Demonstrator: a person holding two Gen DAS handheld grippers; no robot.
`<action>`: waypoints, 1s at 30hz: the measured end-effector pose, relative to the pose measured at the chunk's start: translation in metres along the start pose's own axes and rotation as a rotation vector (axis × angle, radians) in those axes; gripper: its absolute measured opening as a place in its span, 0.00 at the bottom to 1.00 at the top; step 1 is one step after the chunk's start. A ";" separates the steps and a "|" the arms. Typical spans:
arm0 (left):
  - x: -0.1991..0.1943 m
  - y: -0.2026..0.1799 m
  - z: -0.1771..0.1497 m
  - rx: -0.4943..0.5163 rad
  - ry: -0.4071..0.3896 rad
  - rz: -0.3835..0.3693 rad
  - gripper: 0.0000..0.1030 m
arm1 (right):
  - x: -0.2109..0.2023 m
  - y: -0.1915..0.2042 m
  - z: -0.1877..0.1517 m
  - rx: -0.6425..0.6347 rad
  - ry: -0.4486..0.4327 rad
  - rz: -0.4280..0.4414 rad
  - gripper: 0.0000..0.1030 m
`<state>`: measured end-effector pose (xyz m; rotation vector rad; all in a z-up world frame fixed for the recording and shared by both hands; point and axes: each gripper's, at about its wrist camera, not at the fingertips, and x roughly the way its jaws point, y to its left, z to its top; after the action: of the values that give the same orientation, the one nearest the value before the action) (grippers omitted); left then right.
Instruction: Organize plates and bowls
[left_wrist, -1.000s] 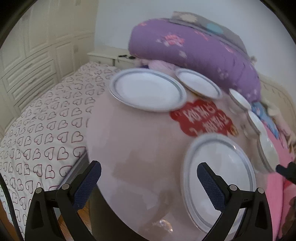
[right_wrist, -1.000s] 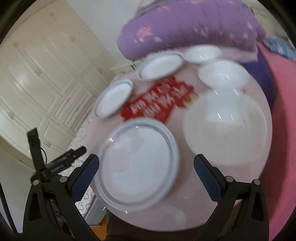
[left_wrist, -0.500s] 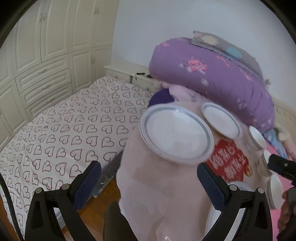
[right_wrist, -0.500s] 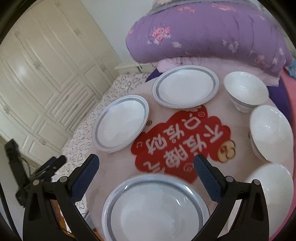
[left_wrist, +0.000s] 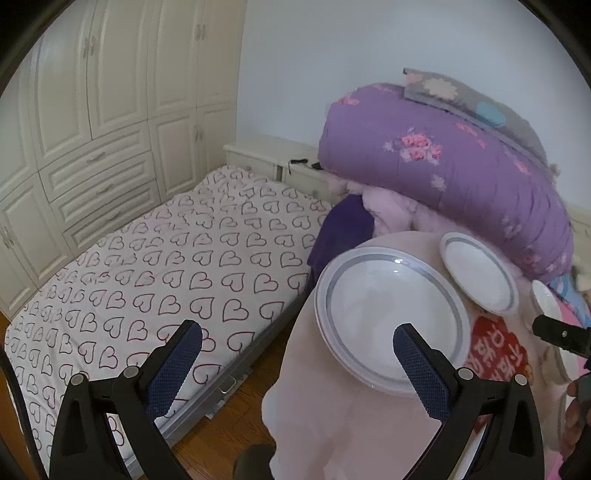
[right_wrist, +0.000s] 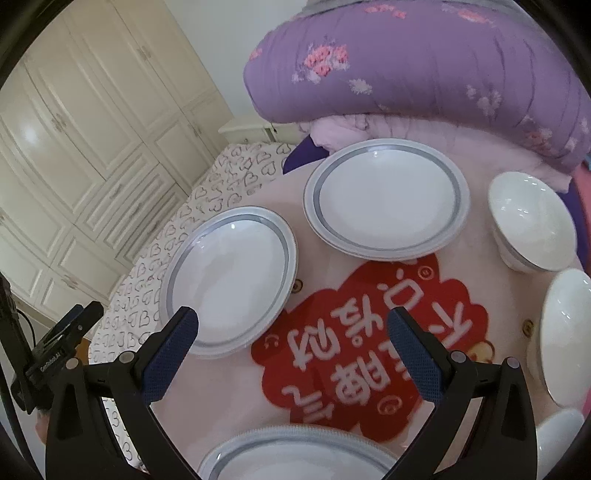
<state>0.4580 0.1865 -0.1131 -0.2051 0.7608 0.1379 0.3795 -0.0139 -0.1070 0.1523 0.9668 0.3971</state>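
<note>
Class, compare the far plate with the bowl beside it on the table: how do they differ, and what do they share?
The plate is flat and shallow; the bowl is deep with tall sides. The plate looks wider than the bowl. The plate has a grey band round its rim; the bowl's grey line runs low on its outer wall. Both are white, empty and upright.

Home bedroom. Bed (left_wrist: 155, 266) with heart-print sheet, cream built-in wardrobe (left_wrist: 92, 122) along the wall, nightstand (left_wrist: 273, 158) at the head, wood floor (left_wrist: 221, 432). Folded purple quilt (right_wrist: 417, 62) piled behind a round pink table (right_wrist: 369, 295) laid with plates (right_wrist: 386, 197) and bowls (right_wrist: 530, 218).
</note>
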 end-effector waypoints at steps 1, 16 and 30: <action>0.009 -0.001 0.003 0.000 0.013 -0.003 0.99 | 0.006 0.000 0.003 0.003 0.011 0.003 1.00; 0.146 0.029 0.074 -0.048 0.248 -0.113 0.60 | 0.085 0.000 0.021 0.060 0.183 0.032 0.96; 0.181 0.052 0.086 -0.048 0.329 -0.203 0.37 | 0.116 0.003 0.022 0.078 0.246 0.072 0.68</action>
<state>0.6348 0.2663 -0.1859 -0.3550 1.0587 -0.0728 0.4550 0.0356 -0.1827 0.2130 1.2229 0.4510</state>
